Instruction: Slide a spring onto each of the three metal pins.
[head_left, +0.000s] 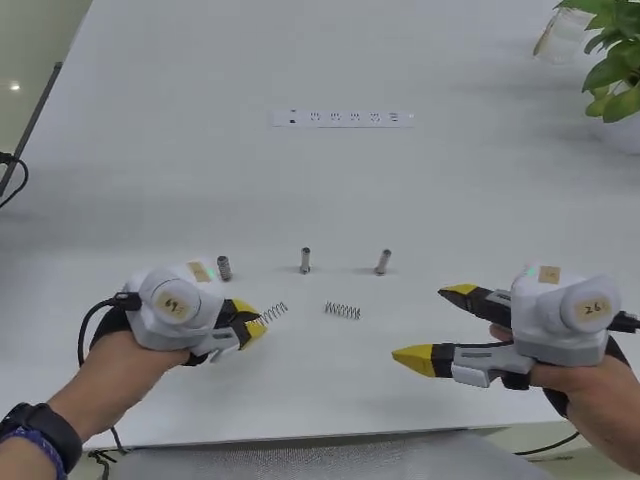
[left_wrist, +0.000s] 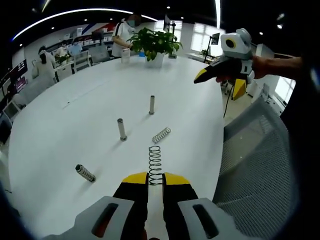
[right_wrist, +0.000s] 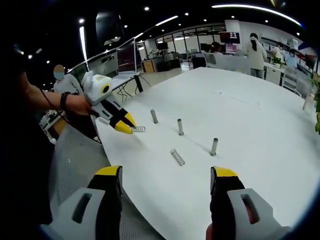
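Three metal pins stand in a row on the white table. The left pin (head_left: 224, 268) wears a spring; the middle pin (head_left: 305, 260) and the right pin (head_left: 382, 262) are bare. My left gripper (head_left: 247, 327) is shut on the end of a spring (head_left: 272, 312), which sticks out ahead of its jaws (left_wrist: 155, 162) just above the table. A loose spring (head_left: 342, 311) lies flat in front of the pins (right_wrist: 177, 156). My right gripper (head_left: 435, 325) is open and holds nothing, off to the right of the loose spring (right_wrist: 165, 172).
A white power strip (head_left: 342, 118) lies further back on the table. A potted plant (head_left: 612, 60) and a clear glass (head_left: 555, 35) stand at the far right corner. The table's near edge runs just below both grippers, with a mesh chair (left_wrist: 255, 165) beyond it.
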